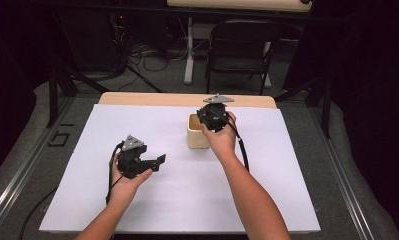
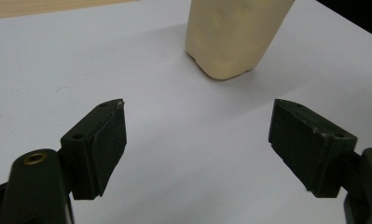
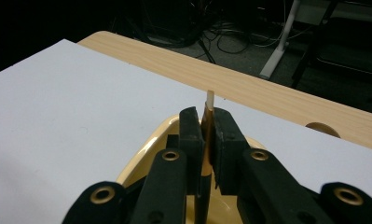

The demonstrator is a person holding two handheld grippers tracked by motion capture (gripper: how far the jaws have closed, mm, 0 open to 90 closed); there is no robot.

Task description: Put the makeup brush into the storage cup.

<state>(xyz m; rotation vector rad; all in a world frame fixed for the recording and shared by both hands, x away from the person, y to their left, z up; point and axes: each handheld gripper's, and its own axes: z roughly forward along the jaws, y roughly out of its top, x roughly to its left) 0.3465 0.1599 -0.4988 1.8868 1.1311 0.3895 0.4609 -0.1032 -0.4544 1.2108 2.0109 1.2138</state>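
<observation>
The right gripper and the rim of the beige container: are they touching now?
Touching. In the right gripper view, the right gripper has both jaws pressed on the thin rim of the beige container, one on each side.

Through the left gripper view I see my left gripper (image 2: 197, 149) with its two black jaws rising from the bottom corners, spread wide apart, nothing between them. Each jaw carries a flat dark pad; the left-hand pad (image 2: 108, 151) and the right-hand pad (image 2: 301, 149) face each other across bare surface. Brass-coloured rivets (image 2: 35, 158) sit in the jaw arms. Beneath the jaws lies a white sheet (image 2: 81, 70). Ahead, at upper centre, stands a cream-coloured container (image 2: 232, 35) with rounded corners, resting on the sheet and well clear of both pads. A strip of light wooden tabletop (image 2: 34, 7) appears along the top left edge.
</observation>
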